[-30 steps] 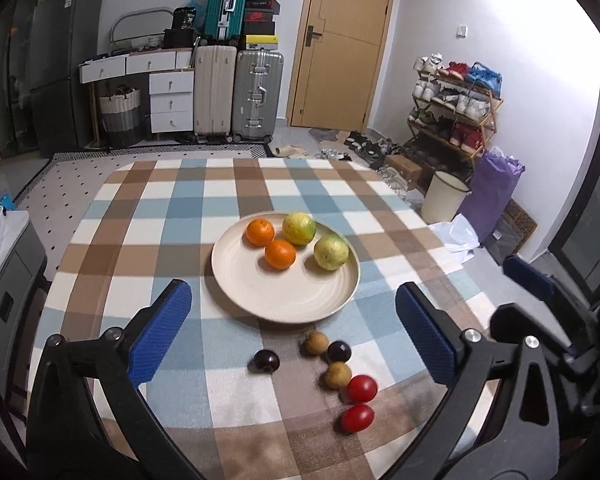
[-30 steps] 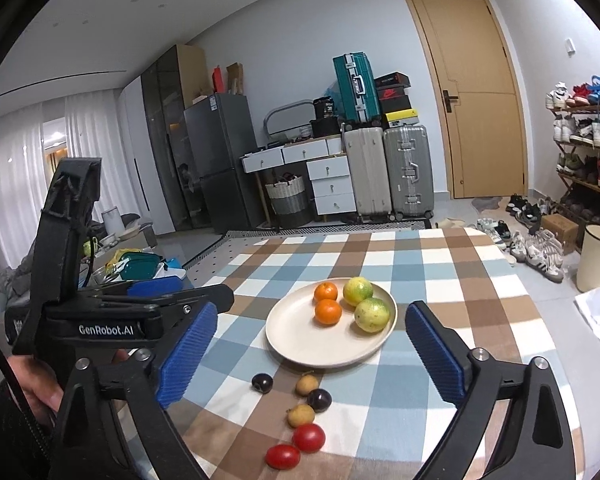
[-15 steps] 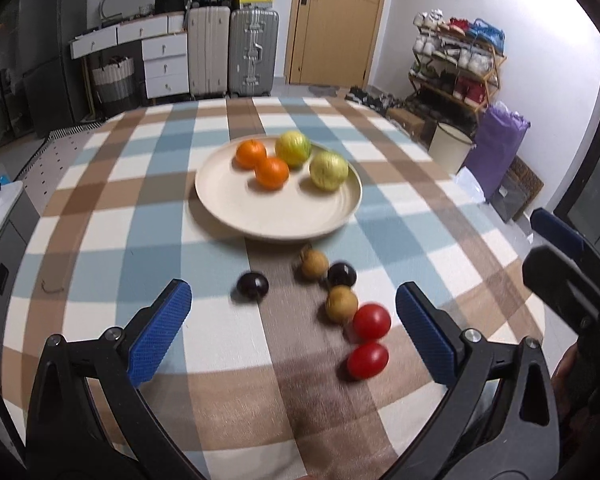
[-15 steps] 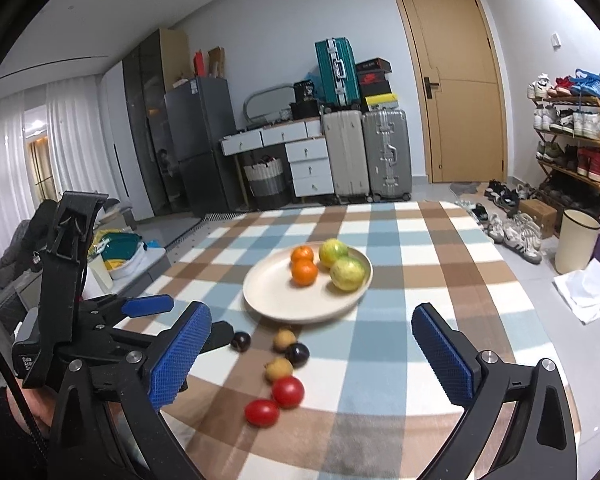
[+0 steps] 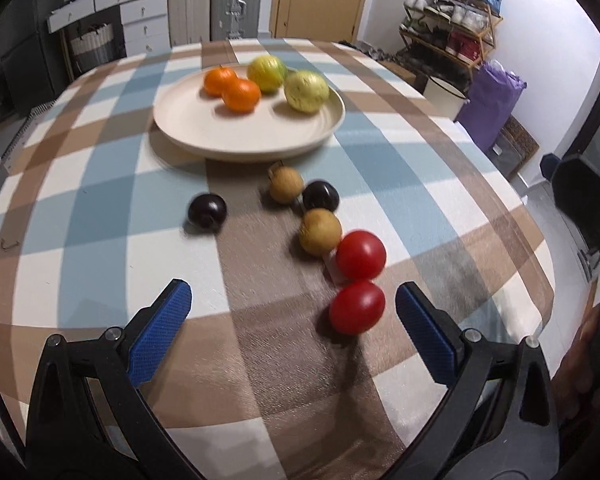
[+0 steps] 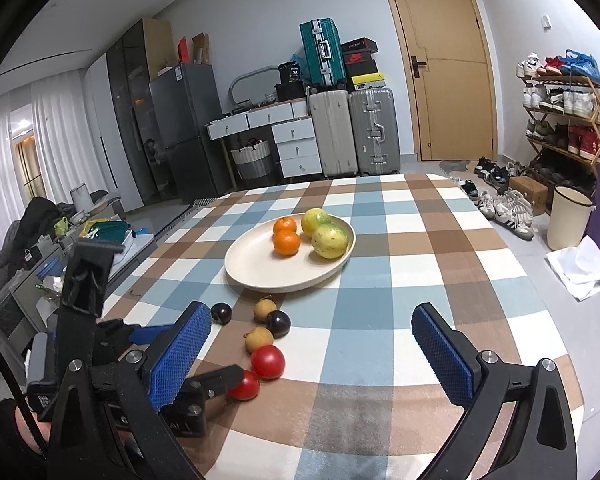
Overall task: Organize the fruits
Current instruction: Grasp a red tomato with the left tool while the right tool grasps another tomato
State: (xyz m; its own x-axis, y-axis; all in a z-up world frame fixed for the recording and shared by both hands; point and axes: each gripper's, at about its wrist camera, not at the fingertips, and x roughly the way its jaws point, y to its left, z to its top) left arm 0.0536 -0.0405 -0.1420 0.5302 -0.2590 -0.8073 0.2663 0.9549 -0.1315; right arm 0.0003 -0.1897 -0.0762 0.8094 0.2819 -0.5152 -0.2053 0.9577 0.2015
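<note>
A checked cloth in blue, brown and white covers the counter, the largest thing in view. On it sits one cream plate, toward the far side, holding four fruits: two oranges touching each other and two yellow-green fruits beside them. The near half of the plate is bare.

In front of the plate, loose on the cloth, lie six smaller fruits: two red tomatoes touching one another nearest the camera, two tan round fruits, and two dark plums, one of them off alone to the left.

The left gripper hangs low over the near edge of the cloth, jaws spread wide and holding nothing; the nearer tomato lies just inside its right finger. The right gripper is also wide open and empty, held higher over the near right part of the counter.

Compared with a second ago, the left gripper has dropped and moved in toward the loose fruits, which now fill the middle of its view; the plate and its four fruits lie as before. The right gripper has shifted only a little.

Open cloth lies to the left of the lone plum and all along the right side of the counter, up to its rounded edge.
</note>
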